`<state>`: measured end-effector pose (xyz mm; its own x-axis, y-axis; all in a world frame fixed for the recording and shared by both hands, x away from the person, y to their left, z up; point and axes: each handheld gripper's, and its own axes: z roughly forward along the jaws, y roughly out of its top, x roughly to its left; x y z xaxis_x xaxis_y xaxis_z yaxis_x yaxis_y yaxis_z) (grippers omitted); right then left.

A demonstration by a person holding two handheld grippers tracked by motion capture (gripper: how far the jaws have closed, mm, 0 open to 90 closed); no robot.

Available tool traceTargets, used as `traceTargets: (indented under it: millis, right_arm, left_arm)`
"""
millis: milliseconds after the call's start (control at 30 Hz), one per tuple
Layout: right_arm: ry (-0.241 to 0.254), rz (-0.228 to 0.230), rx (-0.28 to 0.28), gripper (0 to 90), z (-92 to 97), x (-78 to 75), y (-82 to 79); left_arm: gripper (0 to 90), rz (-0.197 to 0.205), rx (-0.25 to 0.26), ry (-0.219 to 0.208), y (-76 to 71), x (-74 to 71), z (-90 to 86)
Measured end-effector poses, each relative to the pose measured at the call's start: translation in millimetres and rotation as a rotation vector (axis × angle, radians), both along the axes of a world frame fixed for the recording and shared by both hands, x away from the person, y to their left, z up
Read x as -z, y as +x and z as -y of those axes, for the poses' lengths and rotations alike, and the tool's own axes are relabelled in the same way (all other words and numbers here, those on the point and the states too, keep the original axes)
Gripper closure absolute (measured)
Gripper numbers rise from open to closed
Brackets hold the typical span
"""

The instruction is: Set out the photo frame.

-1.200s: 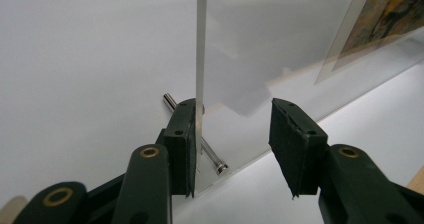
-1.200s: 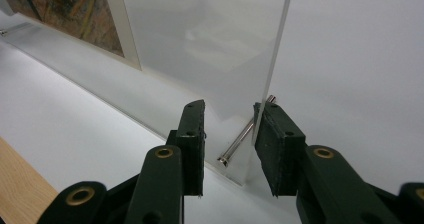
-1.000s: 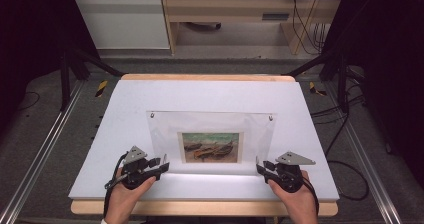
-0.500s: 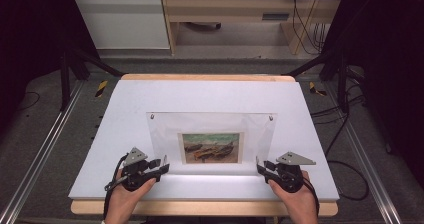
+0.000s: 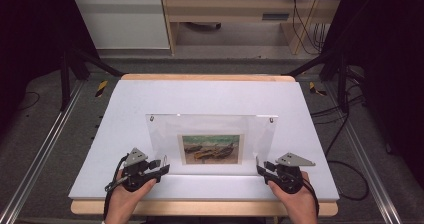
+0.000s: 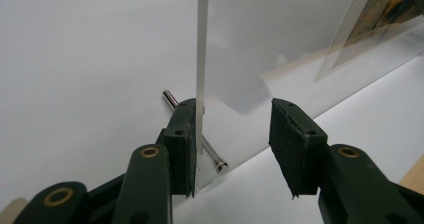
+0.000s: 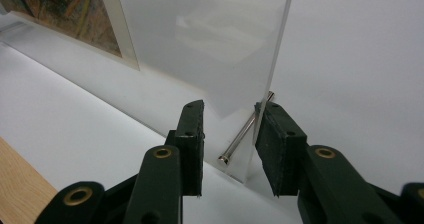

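Note:
A clear acrylic picture frame [image 5: 210, 126] stands upright on the white table [image 5: 200, 94], with a small painted print [image 5: 210, 149] in its lower middle. My left gripper [image 5: 164, 166] is at the frame's lower left corner and my right gripper [image 5: 260, 167] at its lower right corner. In the left gripper view the jaws [image 6: 235, 116] straddle the panel's edge [image 6: 201, 44] and a metal pin [image 6: 216, 162]; the panel lies against one jaw and the other stands apart. In the right gripper view the jaws [image 7: 231, 115] straddle the panel [image 7: 215, 44] and its pin [image 7: 241, 135] the same way, with a gap.
The wooden table edge [image 5: 200, 208] runs just behind the hands. Metal rails [image 5: 45, 149] flank the table on both sides. Cables [image 5: 345, 119] lie on the floor at the right, and a wooden cabinet [image 5: 225, 14] stands beyond the far edge.

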<state>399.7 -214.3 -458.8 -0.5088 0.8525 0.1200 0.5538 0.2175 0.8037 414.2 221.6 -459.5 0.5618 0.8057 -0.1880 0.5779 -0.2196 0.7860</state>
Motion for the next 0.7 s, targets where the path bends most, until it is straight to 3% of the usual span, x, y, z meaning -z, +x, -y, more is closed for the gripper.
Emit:
traceTargets:
  millis: [700]
  right_arm:
    - [0.0, 0.006, -0.004, 64.0, 0.2, 0.2, -0.3]
  left_arm:
    - [54.4, 0.002, 0.004, 0.002, 0.3, 0.6, -0.9]
